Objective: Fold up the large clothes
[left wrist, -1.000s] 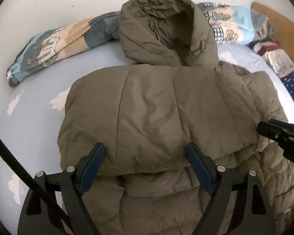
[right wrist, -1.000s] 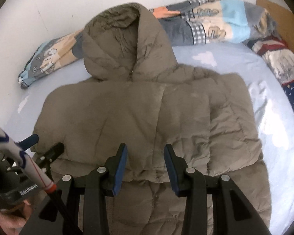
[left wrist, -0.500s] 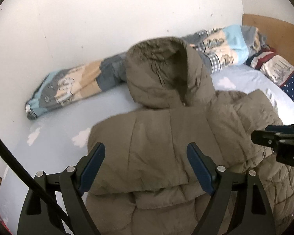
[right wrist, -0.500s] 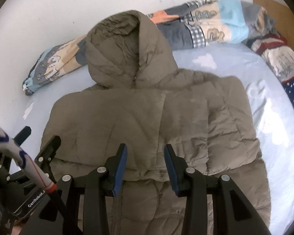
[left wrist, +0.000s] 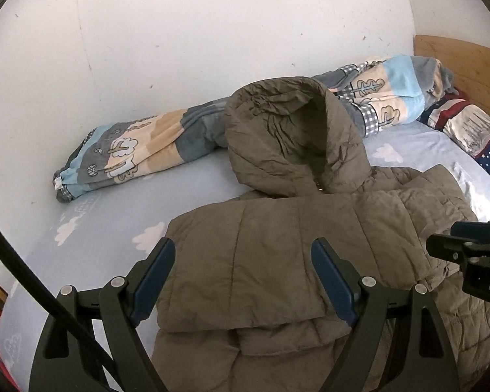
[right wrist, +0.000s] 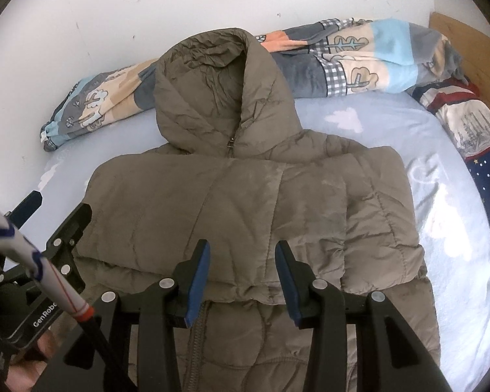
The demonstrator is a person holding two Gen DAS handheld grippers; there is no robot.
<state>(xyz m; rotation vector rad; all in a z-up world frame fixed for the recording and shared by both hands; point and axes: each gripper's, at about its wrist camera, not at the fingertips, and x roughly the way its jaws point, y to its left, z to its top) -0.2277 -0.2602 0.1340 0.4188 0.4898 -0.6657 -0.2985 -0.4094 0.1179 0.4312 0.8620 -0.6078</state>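
An olive-brown hooded puffer jacket (left wrist: 277,228) (right wrist: 245,189) lies front up on the bed. Both sleeves are folded across its chest, and its hood (left wrist: 284,130) (right wrist: 212,91) points toward the wall. My left gripper (left wrist: 243,245) (right wrist: 60,204) hovers open and wide over the jacket's left side, with nothing between its fingers. Over the middle of the folded sleeves, my right gripper (right wrist: 242,248) (left wrist: 447,236) hangs with its jaws partly apart and gripping nothing. The jacket's lower hem is hidden below both views.
A light blue cloud-print sheet (left wrist: 114,202) (right wrist: 359,137) covers the bed. A rolled patterned blanket (left wrist: 140,150) (right wrist: 359,55) lies along the white wall. At the right are a star-print pillow (left wrist: 473,134) (right wrist: 473,150) and a wooden headboard (left wrist: 457,62).
The left gripper rose and tipped upward, so the jacket sits lower in its view and more wall shows. The right gripper lifted slightly. The jacket has not moved.
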